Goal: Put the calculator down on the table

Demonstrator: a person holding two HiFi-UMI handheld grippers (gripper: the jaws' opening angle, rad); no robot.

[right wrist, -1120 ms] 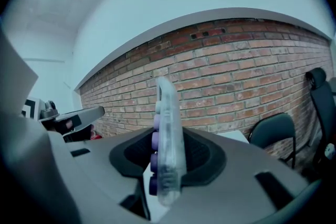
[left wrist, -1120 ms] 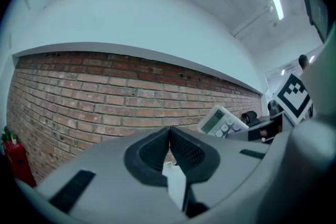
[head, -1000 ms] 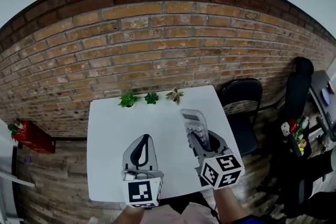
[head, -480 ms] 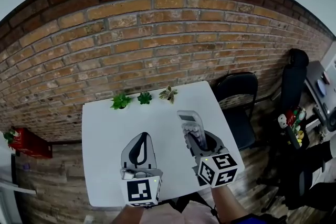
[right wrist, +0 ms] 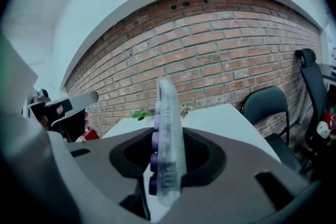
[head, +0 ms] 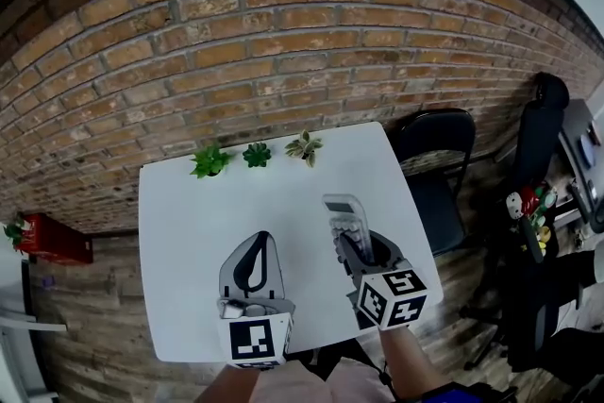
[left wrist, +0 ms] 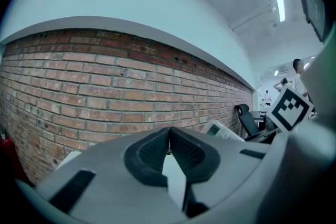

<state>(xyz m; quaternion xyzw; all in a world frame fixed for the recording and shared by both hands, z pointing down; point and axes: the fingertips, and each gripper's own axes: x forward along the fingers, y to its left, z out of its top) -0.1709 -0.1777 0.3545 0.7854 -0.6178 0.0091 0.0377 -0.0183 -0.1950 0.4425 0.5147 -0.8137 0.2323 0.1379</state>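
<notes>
Right tool (head: 356, 247): the jaws are set narrow and clamp the calculator (head: 344, 212) by its lower end. In the right gripper view the calculator stands on edge between the two pads, with the purple keys facing the left jaw and the upper end projecting well beyond the jaw tips. In the head view the display end points toward the far edge of the tabletop (head: 189, 231).

Calculator position: over the right half of the tabletop, roughly midway between the far and near edges and clear of the right edge. No view shows whether the calculator touches the tabletop surface.

Left tool (head: 261, 245): the jaws are fully together, tips touching, with nothing between them. It sits over the near half of the tabletop, left of the right tool and well apart from the calculator. The left gripper view shows the calculator and the right tool's marker cube (left wrist: 290, 107) off to its right.

Surroundings: three small plants (head: 256, 154) stand in a row along the far edge of the tabletop, left of its far right corner. A brick wall (head: 283, 42) runs behind that edge. A black chair (head: 436, 165) stands just beside the right edge. A red object (head: 52, 241) lies on the floor to the left, against the wall.
</notes>
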